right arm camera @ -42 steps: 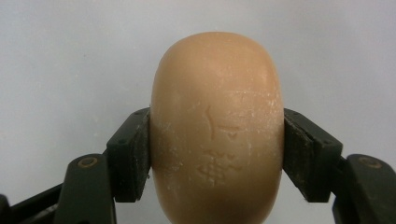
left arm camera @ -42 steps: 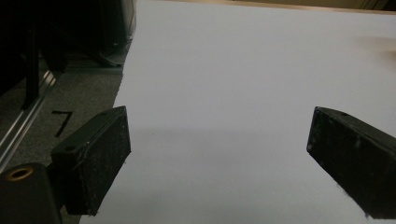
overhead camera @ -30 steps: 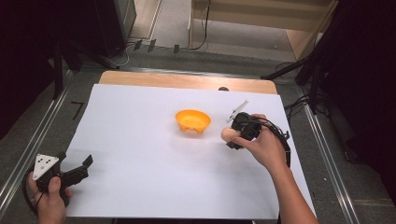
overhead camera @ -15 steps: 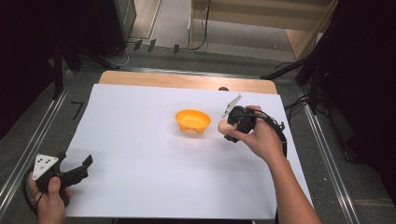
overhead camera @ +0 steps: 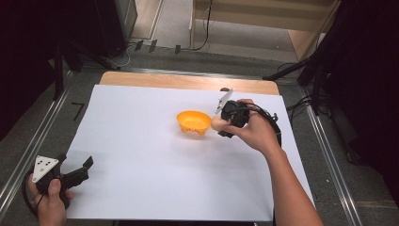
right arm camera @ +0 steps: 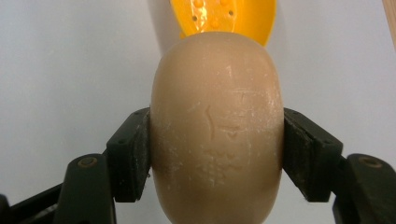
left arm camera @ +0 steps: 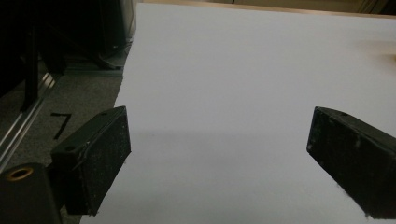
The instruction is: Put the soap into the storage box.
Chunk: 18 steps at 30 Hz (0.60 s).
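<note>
My right gripper (overhead camera: 220,125) is shut on a beige oval bar of soap (overhead camera: 217,123), which it holds above the table just right of an orange soap dish (overhead camera: 193,121). In the right gripper view both black jaws press the sides of the soap (right arm camera: 217,126), and the orange dish (right arm camera: 224,16) lies just beyond it. My left gripper (overhead camera: 75,168) rests at the near left corner of the white sheet (overhead camera: 141,155). Its jaws stand wide open with nothing between them, over the bare white sheet (left arm camera: 224,84).
A wooden table edge (overhead camera: 188,82) runs along the far side of the white sheet. Grey floor with metal rails (overhead camera: 28,155) flanks the table on the left and right (overhead camera: 329,155). Dark stands and cables (overhead camera: 301,101) lie beyond the right side.
My right gripper has carried the soap a little left and away, closer to the orange dish. The left gripper has stayed put.
</note>
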Each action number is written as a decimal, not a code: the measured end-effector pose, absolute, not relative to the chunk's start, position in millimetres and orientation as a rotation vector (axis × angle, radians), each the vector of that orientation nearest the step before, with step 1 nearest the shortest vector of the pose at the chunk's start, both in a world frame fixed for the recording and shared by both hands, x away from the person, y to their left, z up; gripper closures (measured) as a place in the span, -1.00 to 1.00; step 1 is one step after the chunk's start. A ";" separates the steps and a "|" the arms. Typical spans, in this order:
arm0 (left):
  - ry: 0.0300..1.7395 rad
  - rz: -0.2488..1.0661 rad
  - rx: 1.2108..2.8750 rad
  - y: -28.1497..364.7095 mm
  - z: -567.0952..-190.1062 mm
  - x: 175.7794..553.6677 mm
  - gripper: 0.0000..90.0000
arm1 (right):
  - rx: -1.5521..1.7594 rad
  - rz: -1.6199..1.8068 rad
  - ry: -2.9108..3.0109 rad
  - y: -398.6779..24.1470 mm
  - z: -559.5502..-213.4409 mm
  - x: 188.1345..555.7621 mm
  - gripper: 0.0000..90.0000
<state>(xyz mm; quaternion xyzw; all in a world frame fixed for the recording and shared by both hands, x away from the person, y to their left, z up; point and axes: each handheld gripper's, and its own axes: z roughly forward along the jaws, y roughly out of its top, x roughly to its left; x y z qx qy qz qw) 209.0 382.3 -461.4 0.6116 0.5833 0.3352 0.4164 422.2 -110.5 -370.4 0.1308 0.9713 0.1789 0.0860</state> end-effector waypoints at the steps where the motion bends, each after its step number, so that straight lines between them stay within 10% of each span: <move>1: 1.466 0.843 1.535 382.1 -461.3 208.9 -0.85 | 0.385 0.529 2.901 -107.5 -369.6 423.8 -0.27; 18: 1.461 0.853 1.534 381.5 -461.5 208.3 -0.85 | 0.288 0.490 2.935 -67.9 -368.0 442.5 -0.27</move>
